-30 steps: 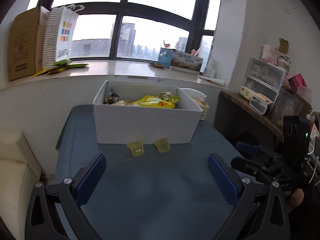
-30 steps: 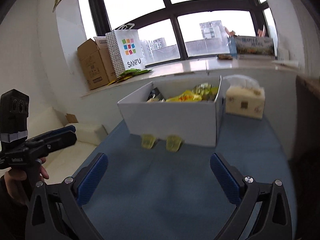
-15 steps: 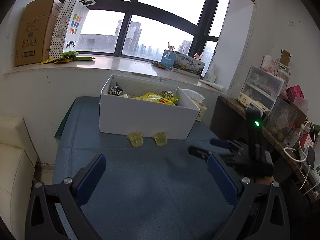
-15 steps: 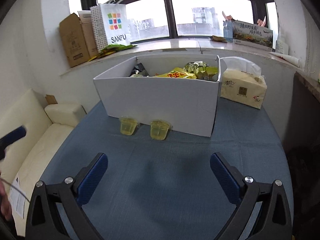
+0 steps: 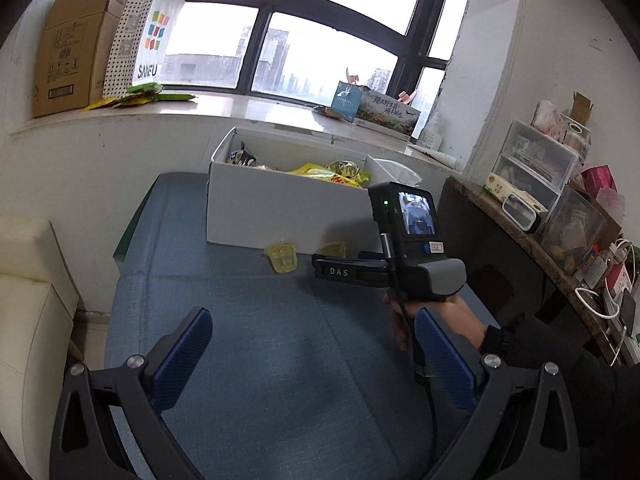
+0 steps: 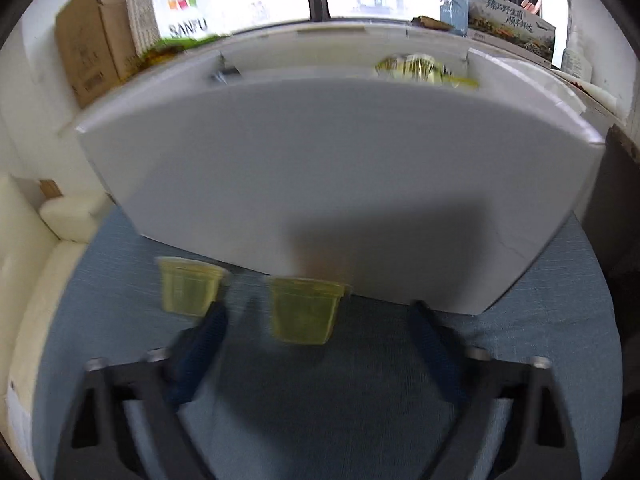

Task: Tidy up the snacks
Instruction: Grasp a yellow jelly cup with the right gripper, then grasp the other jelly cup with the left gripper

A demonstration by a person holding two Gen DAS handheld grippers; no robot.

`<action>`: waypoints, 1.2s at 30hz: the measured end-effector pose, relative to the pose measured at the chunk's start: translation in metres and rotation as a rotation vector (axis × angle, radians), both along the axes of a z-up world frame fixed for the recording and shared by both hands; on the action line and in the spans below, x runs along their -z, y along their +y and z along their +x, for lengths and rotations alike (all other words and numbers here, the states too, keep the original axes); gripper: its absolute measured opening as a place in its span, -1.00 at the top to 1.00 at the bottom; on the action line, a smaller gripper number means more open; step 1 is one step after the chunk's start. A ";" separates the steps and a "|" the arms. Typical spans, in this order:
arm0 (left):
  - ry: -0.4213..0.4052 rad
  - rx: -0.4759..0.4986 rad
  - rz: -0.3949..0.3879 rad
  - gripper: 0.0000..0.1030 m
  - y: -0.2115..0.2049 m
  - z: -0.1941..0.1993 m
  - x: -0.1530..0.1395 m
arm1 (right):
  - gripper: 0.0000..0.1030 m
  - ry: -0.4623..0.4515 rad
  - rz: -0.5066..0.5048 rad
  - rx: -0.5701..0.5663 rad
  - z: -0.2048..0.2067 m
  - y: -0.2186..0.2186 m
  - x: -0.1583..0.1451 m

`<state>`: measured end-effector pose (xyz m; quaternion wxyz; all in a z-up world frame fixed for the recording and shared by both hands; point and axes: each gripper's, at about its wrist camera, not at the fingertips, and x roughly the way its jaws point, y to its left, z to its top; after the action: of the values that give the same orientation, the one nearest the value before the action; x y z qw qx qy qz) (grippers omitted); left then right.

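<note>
Two yellow jelly cups stand on the blue table in front of a white box that holds yellow snack packets. In the right wrist view the right cup lies between the open fingers of my right gripper, and the left cup is just outside the left finger. The box wall fills that view. In the left wrist view my left gripper is open and empty, well back from the cups, and the right gripper's body reaches towards the second cup.
A tissue pack sits right of the box. A cream sofa is left of the table. A dark side shelf with clear drawers is on the right. A cardboard box and a paper bag stand on the windowsill.
My right gripper has moved forward and down, close to the box, with the right cup now between its fingers. The left gripper has drawn back slightly and stays open.
</note>
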<state>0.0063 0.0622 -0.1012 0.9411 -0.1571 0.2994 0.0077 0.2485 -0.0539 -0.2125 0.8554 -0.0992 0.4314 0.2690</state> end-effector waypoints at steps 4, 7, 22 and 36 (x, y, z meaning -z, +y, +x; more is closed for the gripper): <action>0.016 -0.009 -0.009 -1.00 0.005 0.002 0.005 | 0.31 -0.013 -0.017 -0.030 -0.004 0.004 0.004; 0.027 -0.010 -0.013 -1.00 0.008 0.005 0.008 | 0.32 0.031 0.052 -0.028 -0.005 -0.008 0.001; 0.146 0.016 -0.064 -1.00 0.015 0.073 0.038 | 0.31 -0.018 0.275 -0.103 -0.063 -0.094 -0.046; 0.298 -0.055 0.079 -0.99 0.008 0.206 0.076 | 0.31 -0.099 0.328 -0.076 -0.105 -0.149 -0.070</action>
<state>0.2123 0.0698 -0.1769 0.8911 -0.1249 0.4309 0.0684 0.1433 -0.2034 -0.1425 0.8695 0.0122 0.3350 0.3627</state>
